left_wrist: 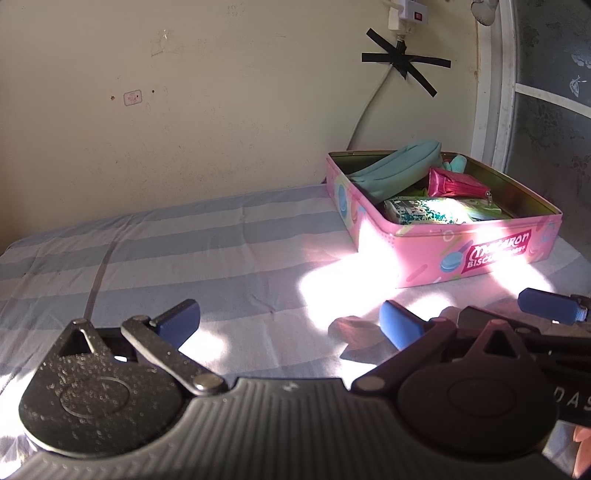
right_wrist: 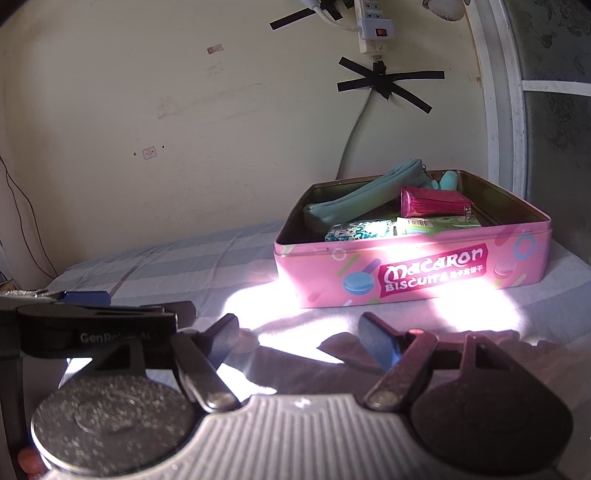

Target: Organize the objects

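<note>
Bed [left_wrist: 184,251] with blue-and-white striped sheet stands against a scuffed cream wall [left_wrist: 221,110]; black tape crosses [left_wrist: 402,62] pin a cable. A pink metal tin [right_wrist: 406,273], lettered "MACARON BISCUITS", sits at the far right, holding a teal pouch [right_wrist: 369,199] and magenta purse [right_wrist: 432,201]. Left tongs [left_wrist: 290,323] and right tongs [right_wrist: 297,339] stand apart, empty.

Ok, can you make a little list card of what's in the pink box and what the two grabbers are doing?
box: pink biscuit tin, lid off, on the striped bed sheet
inside: teal pouch, shiny pink zip purse, glittery case, green packet
left gripper: open, empty
right gripper: open, empty
wall: power strip, black tape
</note>
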